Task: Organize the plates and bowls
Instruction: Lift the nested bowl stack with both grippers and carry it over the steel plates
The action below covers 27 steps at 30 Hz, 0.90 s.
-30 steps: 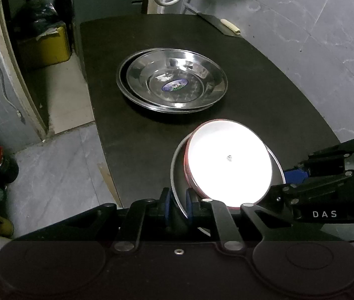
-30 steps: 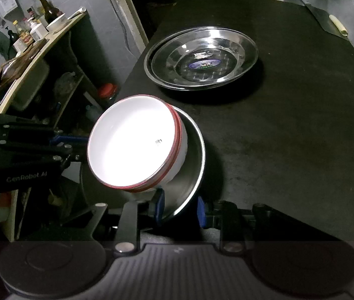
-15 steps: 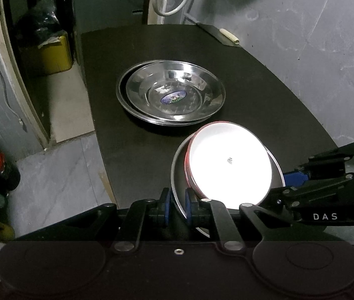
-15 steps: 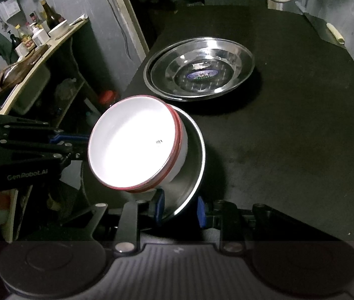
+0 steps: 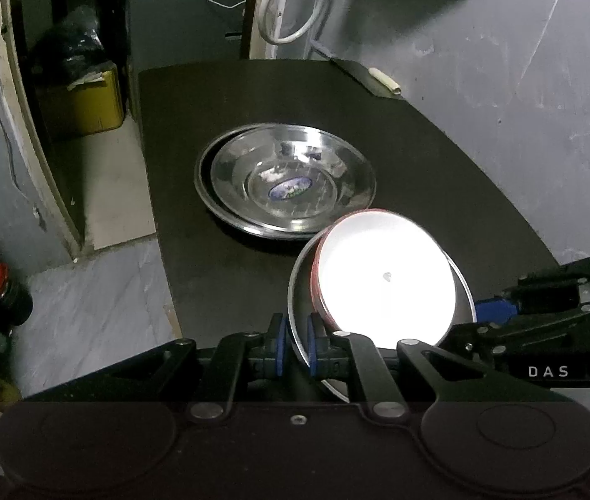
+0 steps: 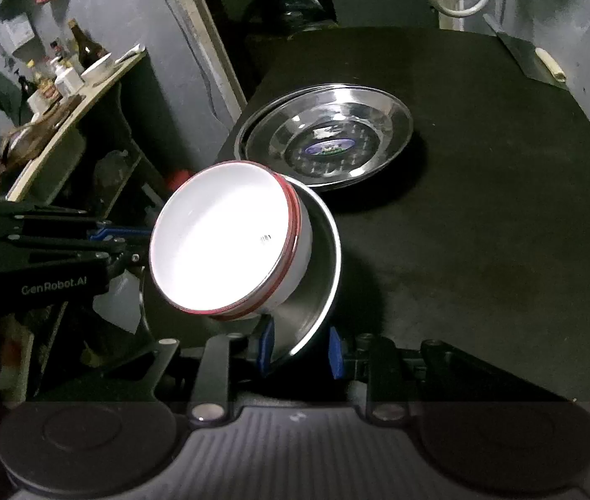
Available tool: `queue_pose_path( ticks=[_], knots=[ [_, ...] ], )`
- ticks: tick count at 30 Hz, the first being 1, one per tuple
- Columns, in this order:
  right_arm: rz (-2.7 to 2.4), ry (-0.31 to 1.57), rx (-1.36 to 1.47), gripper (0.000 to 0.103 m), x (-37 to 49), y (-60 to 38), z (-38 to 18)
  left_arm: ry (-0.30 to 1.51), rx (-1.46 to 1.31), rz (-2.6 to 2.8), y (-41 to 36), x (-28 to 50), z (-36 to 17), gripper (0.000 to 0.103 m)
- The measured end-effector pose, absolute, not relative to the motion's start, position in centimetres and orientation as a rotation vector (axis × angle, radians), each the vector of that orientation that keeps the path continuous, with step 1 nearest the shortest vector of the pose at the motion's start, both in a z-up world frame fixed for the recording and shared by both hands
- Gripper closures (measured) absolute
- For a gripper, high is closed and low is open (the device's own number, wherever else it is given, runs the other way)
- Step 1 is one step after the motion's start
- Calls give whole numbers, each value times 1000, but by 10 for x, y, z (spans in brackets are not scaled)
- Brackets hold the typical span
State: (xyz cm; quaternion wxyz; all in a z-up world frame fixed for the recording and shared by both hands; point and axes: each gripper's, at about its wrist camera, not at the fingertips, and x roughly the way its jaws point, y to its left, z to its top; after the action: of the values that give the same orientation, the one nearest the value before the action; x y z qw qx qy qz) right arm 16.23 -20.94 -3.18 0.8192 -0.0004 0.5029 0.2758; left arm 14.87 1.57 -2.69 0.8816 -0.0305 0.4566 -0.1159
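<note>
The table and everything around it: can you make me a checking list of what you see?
Surface: black table, mostly bare.
Job's things: steel plate carrying white red-rimmed bowls, held tilted above the table; stacked steel plates lying flat.
Clutter: pale roll at far edge.
Grippers: left gripper shut on the plate's rim; right gripper astride the opposite rim.
Cables: white hose on wall.
Surroundings: yellow bin, shelf of bottles.

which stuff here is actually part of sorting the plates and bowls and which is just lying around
Part of the job:
- steel plate held by both grippers
- white bowls on it
- stacked steel plates on the table

Lying about:
- yellow bin
- bottles
- white hose
</note>
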Motion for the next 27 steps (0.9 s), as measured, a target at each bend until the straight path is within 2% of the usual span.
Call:
queue_pose_path(
  ticks=[27],
  knots=[
    [561,1022,48,72,204,-220,-14,885,-106,-220,9,193,-13,95]
  ],
)
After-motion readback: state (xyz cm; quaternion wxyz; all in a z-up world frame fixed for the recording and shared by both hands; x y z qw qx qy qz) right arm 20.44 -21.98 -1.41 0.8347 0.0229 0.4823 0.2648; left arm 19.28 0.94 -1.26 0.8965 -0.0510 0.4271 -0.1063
